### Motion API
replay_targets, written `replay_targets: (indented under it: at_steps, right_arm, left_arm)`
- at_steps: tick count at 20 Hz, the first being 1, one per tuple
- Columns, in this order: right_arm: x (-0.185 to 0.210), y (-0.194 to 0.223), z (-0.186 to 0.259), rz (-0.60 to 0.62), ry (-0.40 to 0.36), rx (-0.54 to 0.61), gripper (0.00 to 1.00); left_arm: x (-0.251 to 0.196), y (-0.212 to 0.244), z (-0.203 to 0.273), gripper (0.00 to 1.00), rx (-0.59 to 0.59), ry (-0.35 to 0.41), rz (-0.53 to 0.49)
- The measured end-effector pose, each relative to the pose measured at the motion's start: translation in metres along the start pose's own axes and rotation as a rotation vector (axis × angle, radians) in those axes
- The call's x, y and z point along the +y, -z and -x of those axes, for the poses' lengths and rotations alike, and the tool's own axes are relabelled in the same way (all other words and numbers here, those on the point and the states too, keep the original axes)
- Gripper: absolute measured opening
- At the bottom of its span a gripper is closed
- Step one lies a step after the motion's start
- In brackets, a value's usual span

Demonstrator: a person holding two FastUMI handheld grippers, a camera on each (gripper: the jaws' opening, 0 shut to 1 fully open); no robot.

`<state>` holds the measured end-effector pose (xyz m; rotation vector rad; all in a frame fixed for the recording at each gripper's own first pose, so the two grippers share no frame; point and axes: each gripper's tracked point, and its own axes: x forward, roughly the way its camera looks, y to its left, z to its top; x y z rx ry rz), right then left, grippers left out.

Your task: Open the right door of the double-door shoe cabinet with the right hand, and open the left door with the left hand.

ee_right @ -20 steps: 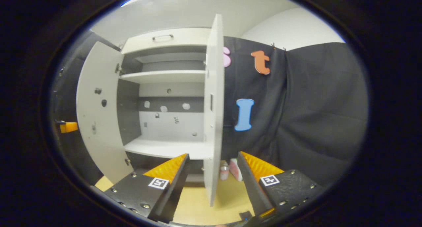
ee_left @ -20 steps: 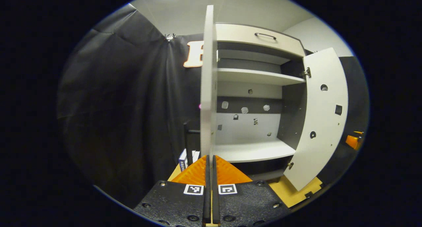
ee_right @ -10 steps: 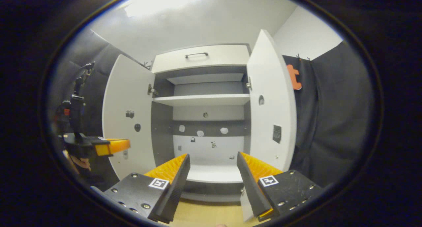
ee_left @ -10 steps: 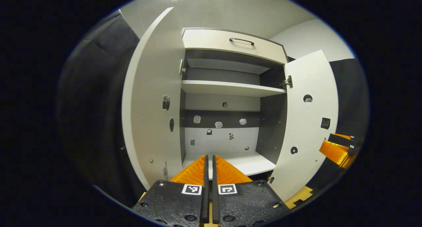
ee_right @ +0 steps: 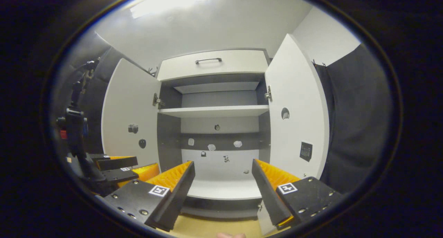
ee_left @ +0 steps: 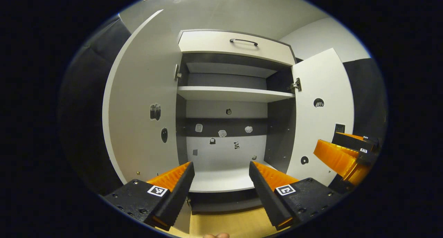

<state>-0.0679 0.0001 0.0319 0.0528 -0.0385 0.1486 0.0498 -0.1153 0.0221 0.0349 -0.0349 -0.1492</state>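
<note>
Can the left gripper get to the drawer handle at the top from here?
Probably yes: the left gripper is open, both doors are swung wide, and nothing stands before the drawer handle, though it sits well above.

Both views face the open shoe cabinet (ee_left: 228, 127) frontally, side by side.

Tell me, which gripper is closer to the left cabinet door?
Left. The left gripper sits in front of the left door, low down. The right gripper faces the cabinet's open middle, farther from that door.

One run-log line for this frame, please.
left door: open | right door: open | left gripper: open, empty | right gripper: open, empty | shelves: bare
</note>
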Motion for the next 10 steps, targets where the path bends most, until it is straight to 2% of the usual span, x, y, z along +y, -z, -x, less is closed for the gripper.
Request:
replay_targets:
  at_steps: [3, 4, 9, 10]
  right_arm:
    - [-0.003, 0.004, -0.003, -0.013, -0.002, 0.015, 0.94]
    - [-0.005, 0.005, -0.004, -0.013, 0.0, 0.019, 0.98]
    - [-0.012, 0.012, -0.012, 0.006, 0.008, 0.031, 0.98]
    - [-0.014, 0.012, -0.012, 0.005, 0.01, 0.032, 0.94]
  left_arm:
    - [-0.003, 0.005, -0.001, 0.97, 0.008, 0.009, 0.022]
    - [-0.003, 0.007, -0.002, 0.98, 0.011, 0.008, 0.021]
    - [-0.01, 0.008, -0.008, 0.98, 0.012, 0.017, 0.012]
    - [-0.012, 0.009, -0.009, 0.98, 0.014, 0.02, 0.014]
